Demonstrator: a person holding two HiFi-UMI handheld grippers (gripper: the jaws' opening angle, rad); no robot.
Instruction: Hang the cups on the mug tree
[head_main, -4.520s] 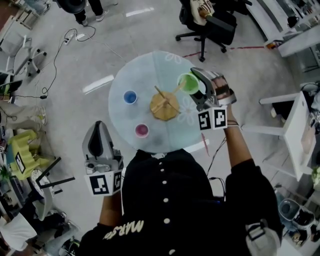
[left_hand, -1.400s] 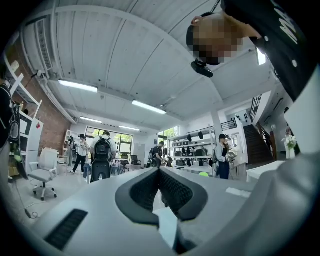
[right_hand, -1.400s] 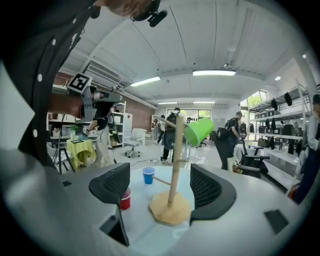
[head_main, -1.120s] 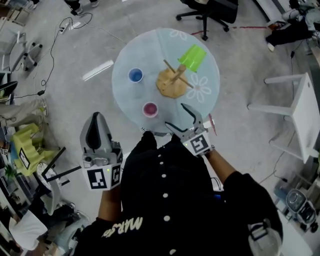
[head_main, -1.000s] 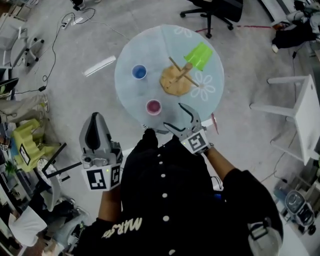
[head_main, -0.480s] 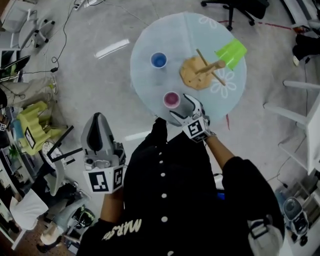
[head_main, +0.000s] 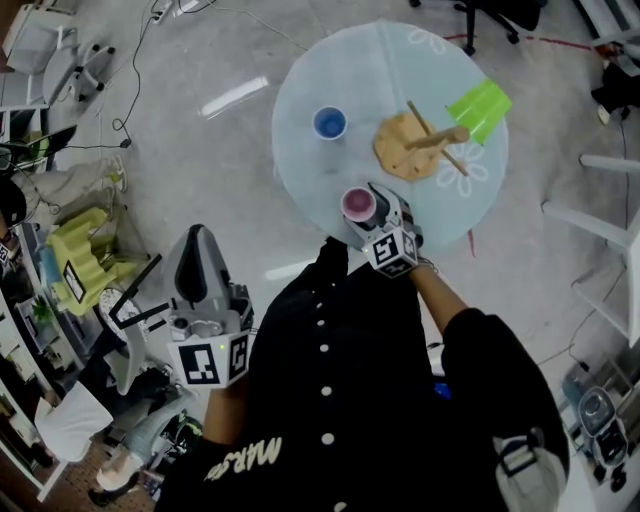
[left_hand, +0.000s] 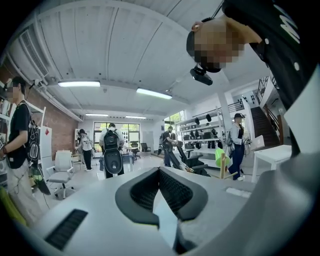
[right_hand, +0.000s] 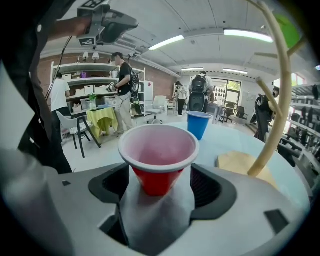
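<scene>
1. While the person stood at the near edge of the round table (head_main: 300, 170), the right gripper (head_main: 372, 203) reached in over that edge, low at table level, with its marker cube toward the body.
2. Right jaws were parted, one pad on each side of the red cup (right_hand: 157, 172). The cup stood upright on the table, mouth up, its lower body between the pads. The pads sat very close to the cup wall, and a firm clamp could not be confirmed from either view.
3. Red cup stood near the table's near edge, apart from the blue cup (head_main: 329, 123), which stood upright farther in and to the left.
4. Mug tree (head_main: 410, 150) stood right of the blue cup on a round wooden base, with slanting wooden pegs off its stem.
5. Green cup (head_main: 478, 108) hung on a peg at the tree's right side, tipped over and clear of the tabletop.
6. Left gripper (head_main: 200, 245) was held at the person's left side, off the table and over the grey floor, well apart from all three cups. Its jaws were closed together with nothing between them.
7. Left gripper view looked across the room at standing people and office chairs, with the tree and green cup small at the right.
</scene>
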